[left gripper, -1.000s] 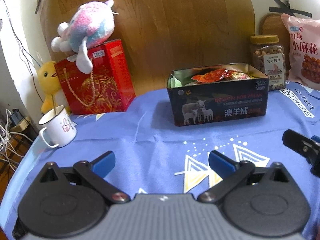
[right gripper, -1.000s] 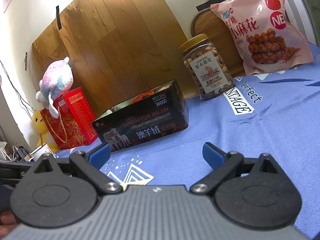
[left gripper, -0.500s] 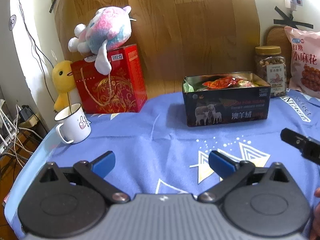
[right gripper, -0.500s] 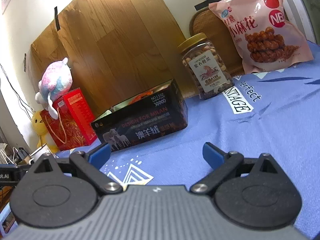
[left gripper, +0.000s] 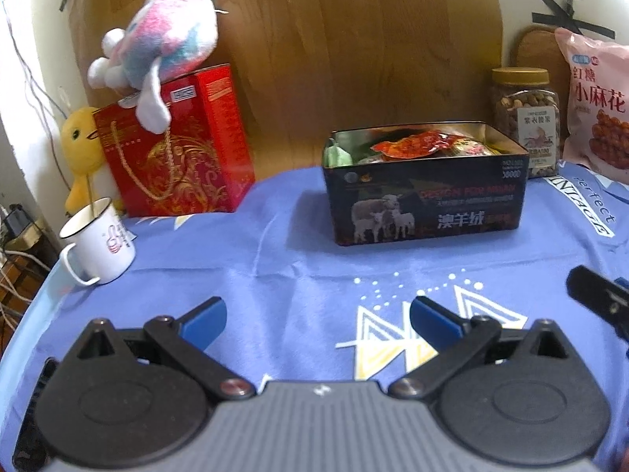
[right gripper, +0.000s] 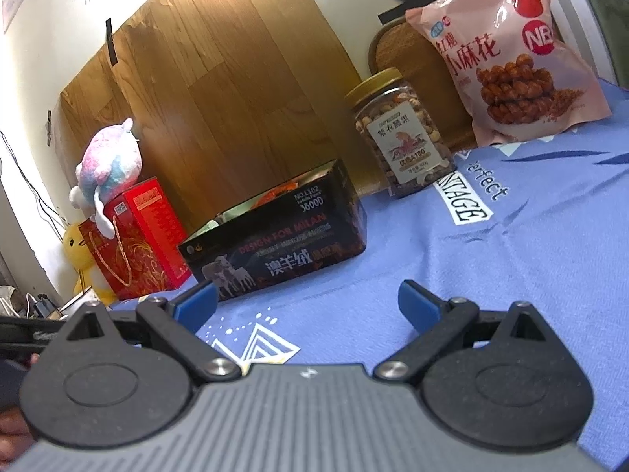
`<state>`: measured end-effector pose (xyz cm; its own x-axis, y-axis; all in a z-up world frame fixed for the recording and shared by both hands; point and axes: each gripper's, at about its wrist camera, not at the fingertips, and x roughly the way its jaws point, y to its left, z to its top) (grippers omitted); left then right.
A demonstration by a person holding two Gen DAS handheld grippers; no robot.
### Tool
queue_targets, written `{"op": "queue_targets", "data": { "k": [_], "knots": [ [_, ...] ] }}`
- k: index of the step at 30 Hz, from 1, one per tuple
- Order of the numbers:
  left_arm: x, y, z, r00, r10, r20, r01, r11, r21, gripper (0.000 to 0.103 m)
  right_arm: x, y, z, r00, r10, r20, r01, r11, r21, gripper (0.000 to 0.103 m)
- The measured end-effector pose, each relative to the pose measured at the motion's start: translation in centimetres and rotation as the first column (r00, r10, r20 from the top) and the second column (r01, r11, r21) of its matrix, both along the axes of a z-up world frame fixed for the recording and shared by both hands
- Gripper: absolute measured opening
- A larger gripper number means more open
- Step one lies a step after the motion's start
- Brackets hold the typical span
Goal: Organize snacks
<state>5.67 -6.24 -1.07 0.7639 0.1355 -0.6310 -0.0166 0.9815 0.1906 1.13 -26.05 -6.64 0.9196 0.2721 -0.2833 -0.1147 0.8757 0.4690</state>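
Currently: left gripper (left gripper: 316, 316) and right gripper (right gripper: 306, 301), fingers spread, nothing held, both low over the blue-clothed desk (left gripper: 275, 259); the left has drawn nearer the open tin (left gripper: 426, 192) than a second ago, the right has barely shifted, so sorting looks about to begin. Tin mid-desk; nut jar (right gripper: 403, 133) and pink snack bag (right gripper: 507, 55) far right. Left view alone shows packets (left gripper: 412, 143) inside the tin and the mug (left gripper: 100, 246) near left.

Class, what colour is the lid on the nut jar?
Gold-yellow: the lid of the nut jar shows best in the right wrist view.
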Motion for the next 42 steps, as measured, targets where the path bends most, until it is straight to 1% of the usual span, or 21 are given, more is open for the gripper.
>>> {"op": "queue_targets", "data": {
  "k": [8,11,13,16,26,31,42],
  "knots": [
    [0.1,-1.1,-0.4,1.000,-0.022,0.016,0.022,1.000,-0.015,0.103,-0.1,0.3,0.1,1.000,0.027,0.003,-0.026,0.999,-0.020,0.100],
    [-0.4,-1.2,-0.3,0.999,-0.025,0.022,0.025,1.000,-0.002,0.103,-0.3,0.5,0.2,1.000,0.028,0.006,-0.027,0.999,-0.035,0.100],
    [-0.5,-1.2,-0.3,1.000,-0.024,0.019,0.024,1.000,-0.001,0.103,-0.5,0.6,0.3,0.999,0.028,0.016,-0.027,0.999,-0.044,0.100],
    [-0.5,-1.3,-0.3,1.000,-0.022,0.016,0.022,1.000,-0.001,0.103,-0.7,0.7,0.2,1.000,0.026,0.009,-0.025,0.999,-0.048,0.100],
    [-0.7,-1.7,-0.1,0.999,-0.024,0.026,0.023,0.999,0.022,0.103,-1.0,0.7,0.2,0.999,0.031,0.013,-0.031,0.999,-0.042,0.100],
    [-0.7,-1.8,0.1,0.999,-0.024,0.031,0.024,0.999,0.025,0.103,-0.8,0.9,0.1,0.999,0.052,0.003,-0.052,0.998,-0.042,0.100],
    [-0.7,-2.1,0.0,0.999,-0.033,0.028,0.033,0.999,0.024,0.103,-0.9,0.8,0.1,0.999,0.052,0.004,-0.052,0.998,-0.036,0.100]
  ]
}}
